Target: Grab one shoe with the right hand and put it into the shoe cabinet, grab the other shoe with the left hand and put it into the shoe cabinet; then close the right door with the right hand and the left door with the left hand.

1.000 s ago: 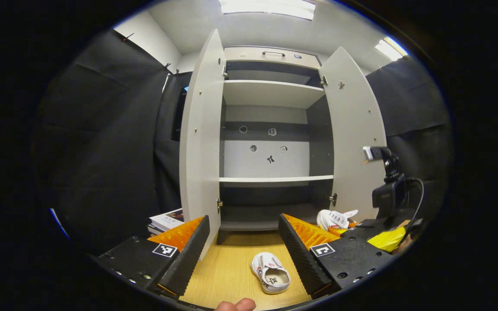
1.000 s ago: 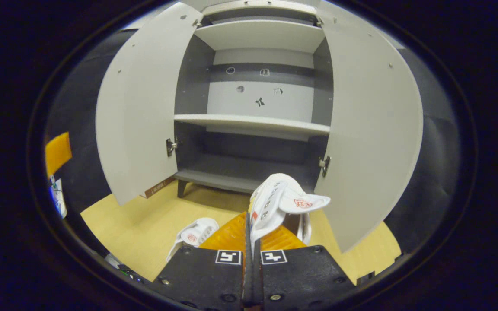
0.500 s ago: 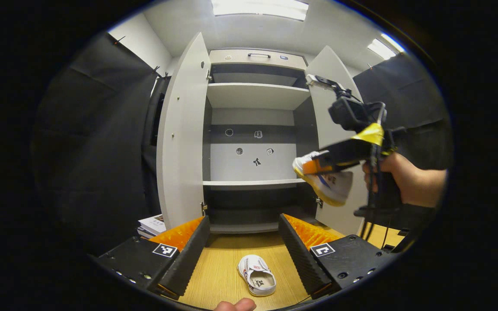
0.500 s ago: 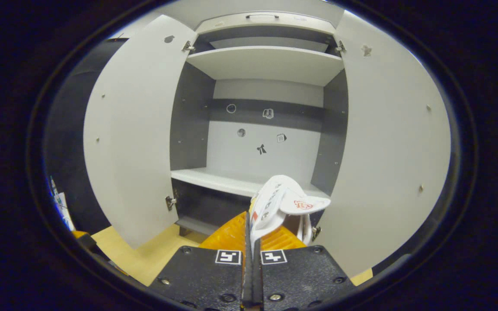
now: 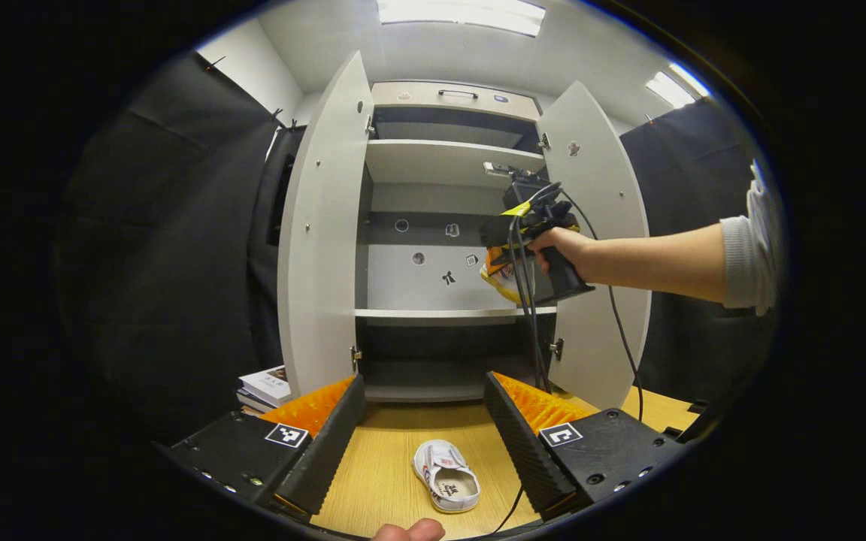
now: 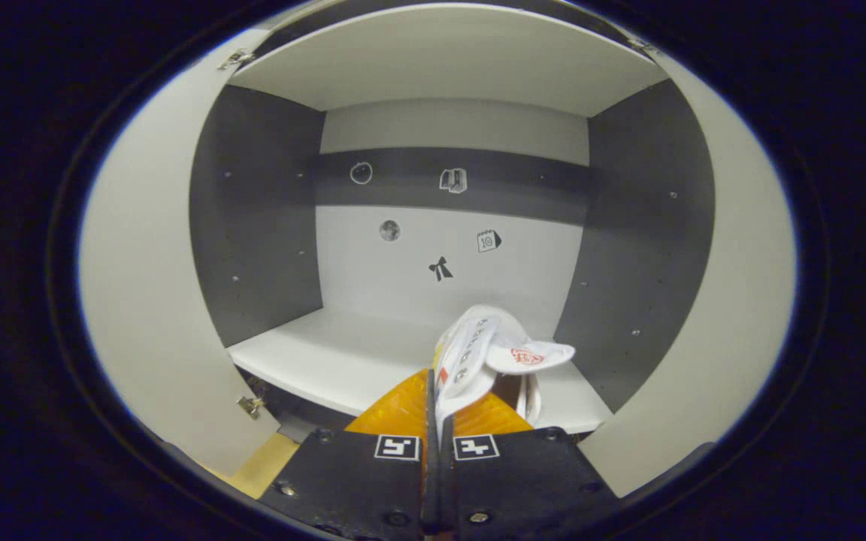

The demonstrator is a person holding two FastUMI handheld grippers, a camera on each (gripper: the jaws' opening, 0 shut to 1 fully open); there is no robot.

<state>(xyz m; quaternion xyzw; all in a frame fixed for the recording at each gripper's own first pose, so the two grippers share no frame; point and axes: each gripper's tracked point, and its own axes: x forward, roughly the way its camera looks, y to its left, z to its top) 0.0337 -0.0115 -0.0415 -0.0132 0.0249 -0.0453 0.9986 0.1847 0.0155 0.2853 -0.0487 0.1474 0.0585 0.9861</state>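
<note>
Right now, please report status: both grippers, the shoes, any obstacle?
Right gripper shut on first shoe, above middle shelf. Left gripper open, second shoe on floor ahead. Both doors open, no obstacle seen.

held shoe mostly hidden behind hand

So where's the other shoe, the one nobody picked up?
In the left gripper view, the shoe lies on the wooden floor before the open cabinet, between the left gripper fingers.
</note>
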